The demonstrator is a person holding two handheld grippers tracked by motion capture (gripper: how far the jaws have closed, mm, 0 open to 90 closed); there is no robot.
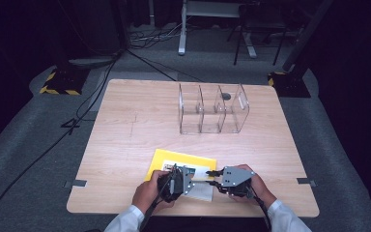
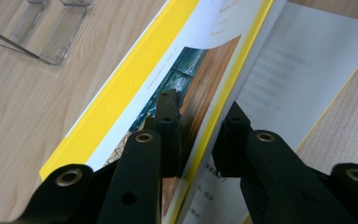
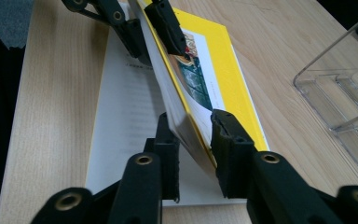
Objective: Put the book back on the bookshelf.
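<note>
Book (image 1: 181,164) lay open at the table's (image 1: 125,145) near edge.
We clamped its raised pages with our left gripper (image 2: 196,135); our right gripper's (image 3: 193,140) jaws straddled them, grip unclear. Clear organizer (image 1: 212,108) stood well beyond.

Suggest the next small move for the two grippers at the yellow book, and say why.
Probably close the right gripper firmly on the lifted block of pages: the yellow book lies open with its back cover flat on the table, the left gripper straddles the same raised block, and a gap shows beside the right fingers.
</note>
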